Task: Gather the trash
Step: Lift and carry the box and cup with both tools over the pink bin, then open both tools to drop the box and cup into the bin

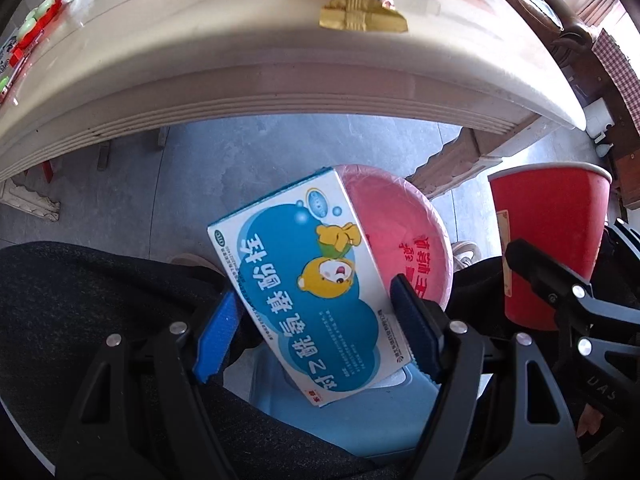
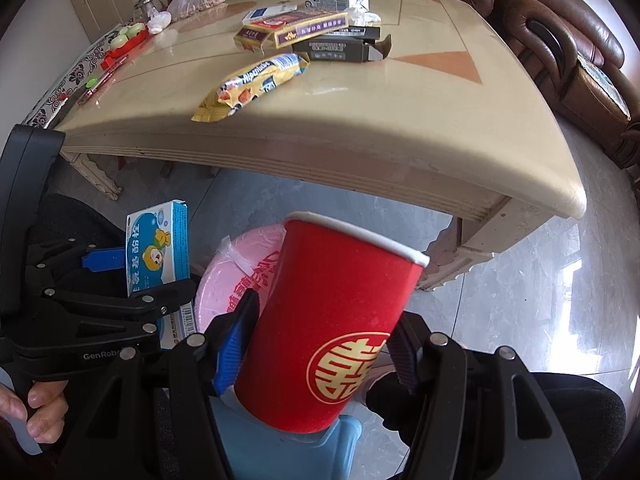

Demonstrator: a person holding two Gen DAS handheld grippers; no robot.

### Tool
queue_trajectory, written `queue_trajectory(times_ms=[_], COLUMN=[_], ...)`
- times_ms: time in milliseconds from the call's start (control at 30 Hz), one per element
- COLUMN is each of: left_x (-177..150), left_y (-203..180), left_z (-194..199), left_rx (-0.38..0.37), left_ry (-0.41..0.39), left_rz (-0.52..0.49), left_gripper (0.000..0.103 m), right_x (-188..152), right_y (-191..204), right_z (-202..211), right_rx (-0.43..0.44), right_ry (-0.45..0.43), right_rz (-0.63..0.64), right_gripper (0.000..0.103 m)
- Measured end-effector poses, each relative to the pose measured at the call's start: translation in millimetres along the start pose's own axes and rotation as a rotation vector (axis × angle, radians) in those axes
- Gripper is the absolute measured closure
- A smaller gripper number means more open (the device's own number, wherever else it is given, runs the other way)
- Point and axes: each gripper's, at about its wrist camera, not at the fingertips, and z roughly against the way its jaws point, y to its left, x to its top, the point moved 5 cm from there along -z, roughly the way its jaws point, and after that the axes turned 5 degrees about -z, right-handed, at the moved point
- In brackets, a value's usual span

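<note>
Trash rides low in frame, left gripper [image 1: 316, 332] clamped on the medicine box [image 1: 304, 284], right gripper [image 2: 316, 348] clamped on the red cup [image 2: 332, 332], best released squarely over the pink-lined bin [image 1: 404, 236].

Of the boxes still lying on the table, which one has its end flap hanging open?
The black carton at the pile's near right; its flap sticks out, unlike the closed purple box and yellow box.

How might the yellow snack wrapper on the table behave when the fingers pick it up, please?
The yellow snack wrapper looks crinkled and flattened, so probably light and floppy. Its glossy film may slip. Lying flat on the table, it shouldn't roll.
</note>
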Motion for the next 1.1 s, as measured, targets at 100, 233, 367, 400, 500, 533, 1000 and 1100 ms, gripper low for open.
queue_trajectory(times_ms=[100, 233, 367, 400, 500, 533, 1000, 1100], left_x=[-3.2, -4.7, -4.0, -2.9, 0.8, 2.1, 5.2, 7.1], left_y=[1.4, 4.0, 12.8, 13.3, 15.3, 15.0, 13.9, 10.8], left_z=[-17.0, -36.8, -55.6, -60.6, -75.0, -79.7, -142.1, -144.6], left_rx=[-0.014, -0.025, -0.029, -0.031, -0.03, -0.028, -0.039, -0.034], left_ry=[0.038, 0.088, 0.125, 0.132, 0.163, 0.175, 0.343, 0.347], left_rz=[0.014, 0.031, 0.052, 0.055, 0.059, 0.062, 0.074, 0.06], left_gripper=[0.03, 0.03, 0.03, 0.03, 0.03, 0.03, 0.03, 0.03], right_x=[-3.5, -10.5, -16.8, -17.8, -20.6, -22.2, -54.1, -56.5], right_y=[-4.9, -11.0, -15.2, -15.7, -17.7, -17.9, -15.5, -14.6], right_z=[-20.1, -47.8, -70.5, -74.6, -89.0, -93.6, -157.8, -164.8], right_rx=[0.005, 0.005, 0.007, 0.003, 0.005, 0.008, 0.059, 0.07], right_ry=[0.027, 0.063, 0.094, 0.097, 0.115, 0.125, 0.302, 0.325], right_rz=[-0.025, -0.054, -0.075, -0.077, -0.088, -0.091, -0.091, -0.096], right_gripper=[0.044, 0.044, 0.044, 0.044, 0.044, 0.044, 0.043, 0.043])
